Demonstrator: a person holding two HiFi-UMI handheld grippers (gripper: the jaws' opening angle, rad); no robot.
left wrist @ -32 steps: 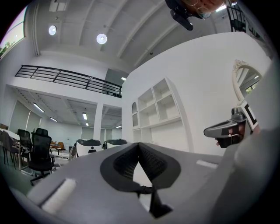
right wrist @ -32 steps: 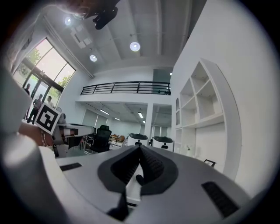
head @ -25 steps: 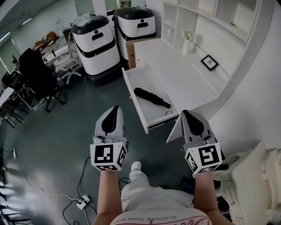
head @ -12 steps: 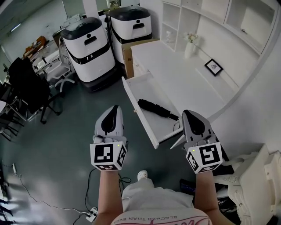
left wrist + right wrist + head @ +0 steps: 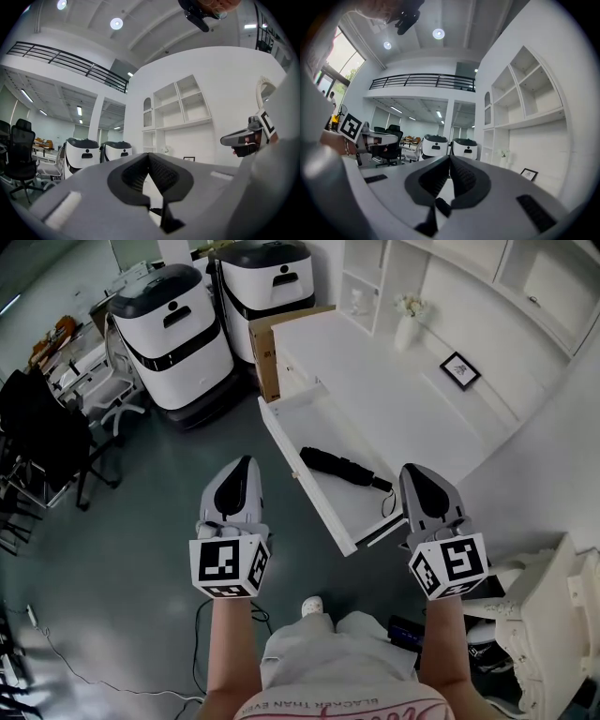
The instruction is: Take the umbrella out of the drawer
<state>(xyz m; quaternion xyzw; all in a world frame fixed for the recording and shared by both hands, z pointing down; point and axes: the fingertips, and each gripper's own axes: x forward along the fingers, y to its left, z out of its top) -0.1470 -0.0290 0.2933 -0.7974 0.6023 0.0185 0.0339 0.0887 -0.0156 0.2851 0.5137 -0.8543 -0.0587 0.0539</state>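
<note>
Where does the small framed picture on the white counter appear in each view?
Head view: framed picture upper right, on the white counter.
Left gripper view: framed picture small, just right of centre.
Right gripper view: framed picture lower right, under the shelves.
Shared landmark: two white machines, left of it everywhere.
</note>
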